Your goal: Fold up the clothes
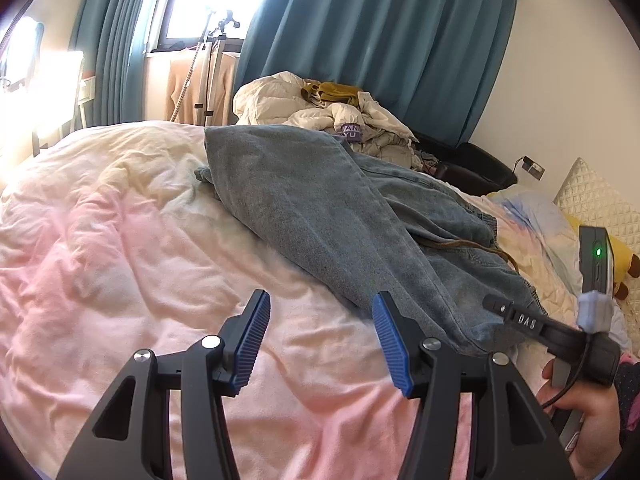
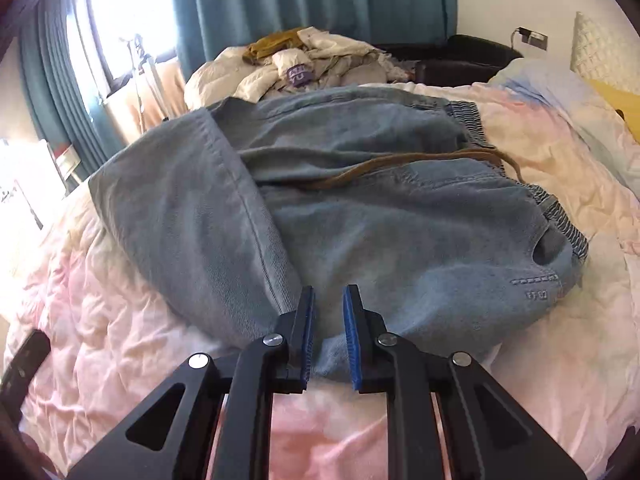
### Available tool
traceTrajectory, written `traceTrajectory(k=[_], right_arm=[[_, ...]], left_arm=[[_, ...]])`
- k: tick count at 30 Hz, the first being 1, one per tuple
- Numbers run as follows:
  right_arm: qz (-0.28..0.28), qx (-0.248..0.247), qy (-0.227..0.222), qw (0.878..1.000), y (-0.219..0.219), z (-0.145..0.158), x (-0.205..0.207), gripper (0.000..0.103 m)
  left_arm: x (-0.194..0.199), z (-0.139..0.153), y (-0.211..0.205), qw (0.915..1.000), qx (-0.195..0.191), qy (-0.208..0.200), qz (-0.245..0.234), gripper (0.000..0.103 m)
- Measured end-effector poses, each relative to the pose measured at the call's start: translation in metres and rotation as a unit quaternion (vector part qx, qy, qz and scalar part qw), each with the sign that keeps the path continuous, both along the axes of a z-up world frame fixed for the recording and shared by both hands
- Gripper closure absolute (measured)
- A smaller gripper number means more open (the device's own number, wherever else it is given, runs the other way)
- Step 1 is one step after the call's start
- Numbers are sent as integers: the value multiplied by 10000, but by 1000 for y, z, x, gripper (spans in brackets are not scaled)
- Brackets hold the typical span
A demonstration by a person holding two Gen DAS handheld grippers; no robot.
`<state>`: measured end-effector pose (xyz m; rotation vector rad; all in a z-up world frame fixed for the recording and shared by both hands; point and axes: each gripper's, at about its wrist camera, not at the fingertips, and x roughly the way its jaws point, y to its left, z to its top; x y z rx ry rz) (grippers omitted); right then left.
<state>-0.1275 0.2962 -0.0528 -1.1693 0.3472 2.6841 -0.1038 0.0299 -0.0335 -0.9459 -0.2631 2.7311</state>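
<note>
Blue denim trousers (image 1: 320, 208) (image 2: 380, 220) lie folded over on the pink duvet (image 1: 120, 260) (image 2: 120, 340), with a leg laid across them and a brown drawstring by the elastic waistband. My left gripper (image 1: 320, 320) is open above the bare duvet, just left of the trousers' near edge, with nothing between its blue pads. My right gripper (image 2: 329, 304) hovers at the near edge of the trousers. Its pads stand a narrow gap apart and denim shows in the gap, but they do not pinch it. Its black finger (image 1: 516, 318) also shows from the side in the left wrist view.
A heap of cream and mustard clothes (image 1: 320, 112) (image 2: 304, 64) lies at the far side of the bed. Behind it are teal curtains (image 1: 380, 40), a black chair (image 1: 472, 168), and a quilted pillow (image 1: 600, 204) with a yellow toy. A person's hand (image 1: 580, 412) holds the right gripper.
</note>
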Motion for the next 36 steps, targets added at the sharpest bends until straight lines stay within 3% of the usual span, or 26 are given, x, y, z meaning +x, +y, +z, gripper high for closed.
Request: traceTrajectory(k=[9,13,16,19,26,31,32,34,35,36], right_arm=[[-713,-532,212,9958,48,2,-3,88],[-762,-910,188,9928,63,-4,-12,86],[-914,-1101,196,9895,74,-9,-17,86],[-981,-1401,228,9850,86,-13,-19,86],[-1086,-1739,252,9784,103,-24,-23,86],[-1003,-1826,209,9778,104,-38,-29,86],[-959,-1806,194,9787,103,-41,-31,86],[-869,-1815,74,9795,102,-49,-37,86],[-843,-1852,25,9791,102,-52,-39,86],[-827,-1857,11,9791,102,-52,-39,86]], left_arm=[[-43,4,49,9969,-788,32,-33,48],[-91,10,76,9981,-522,-12,-321,23],[-136,15,106,9972,-602,-125,-424,20],[-179,19,138,9946,-948,-139,-391,20],[-268,0,180,9855,-1666,-255,181,20],[-317,-22,177,9747,-1947,-744,810,21],[-322,-26,175,9714,-2024,-850,901,22],[-327,-34,169,9636,-2157,-1158,1077,51],[-325,-38,165,9617,-2123,-1321,1125,58],[-320,-39,161,9613,-2062,-1426,1146,73]])
